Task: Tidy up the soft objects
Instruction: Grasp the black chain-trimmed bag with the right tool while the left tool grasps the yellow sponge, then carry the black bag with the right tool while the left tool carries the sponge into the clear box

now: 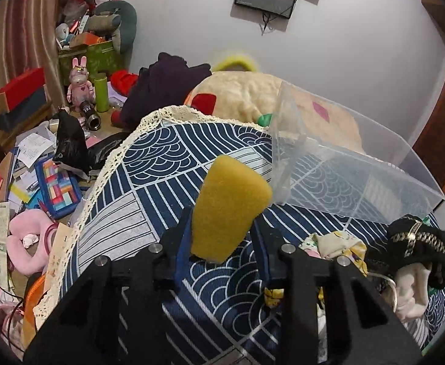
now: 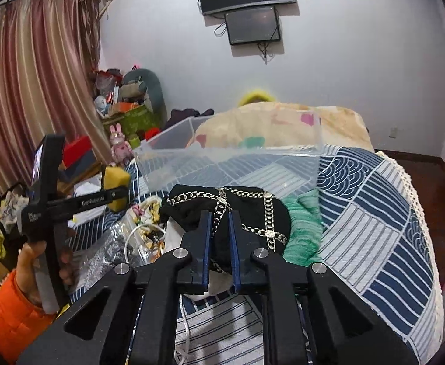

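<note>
A: Largest item?
B: Clear plastic bin [image 1: 359, 179], empty, on the patterned bedspread [image 1: 167, 152].
A: Next?
B: Black chain-print garment [image 2: 250, 210], heaped near the bin; right gripper [image 2: 221, 216] narrowly parted, straddling a fold, grip uncertain.
A: Smallest?
B: Yellow sponge [image 1: 228, 210], clamped in the left gripper [image 1: 222, 222], raised just beside the bin's corner. Carry it past the rim, then release.

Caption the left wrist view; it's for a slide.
Left gripper holds a yellow sponge above the patterned bedspread, beside a clear plastic bin.
</note>
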